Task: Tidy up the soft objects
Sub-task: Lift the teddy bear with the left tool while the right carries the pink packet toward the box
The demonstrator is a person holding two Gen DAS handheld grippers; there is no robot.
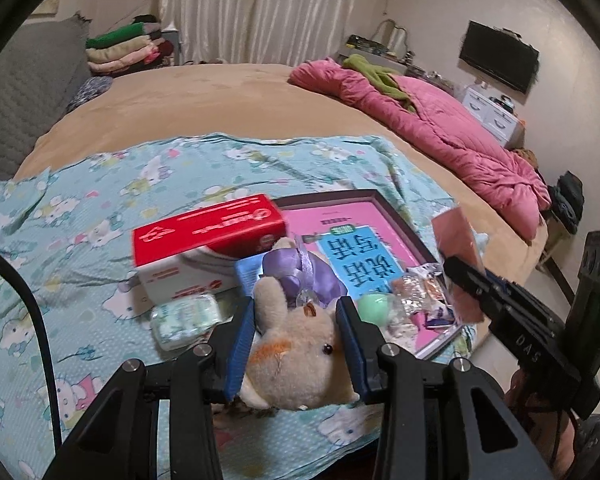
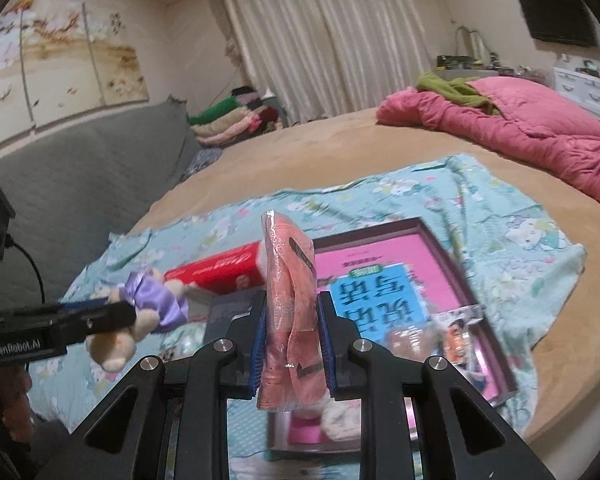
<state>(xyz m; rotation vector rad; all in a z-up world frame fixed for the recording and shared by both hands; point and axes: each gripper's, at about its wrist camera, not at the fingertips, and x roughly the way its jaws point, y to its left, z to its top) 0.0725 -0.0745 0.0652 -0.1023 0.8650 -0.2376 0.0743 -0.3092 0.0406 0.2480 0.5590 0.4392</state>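
Observation:
My left gripper is shut on a beige plush bear in a purple satin dress, held off the bed with its head toward the camera. The right wrist view shows the same plush bear hanging at the left in the left gripper. My right gripper is shut on a salmon-pink cloth in clear plastic wrap, standing upright between the blue pads. That wrapped cloth and the right gripper also show at the right of the left wrist view.
On the teal cartoon-print sheet lie a red and white box, a wipes pack and a framed tray holding a pink and blue book and small packets. A pink quilt lies at the far right; folded clothes are stacked behind.

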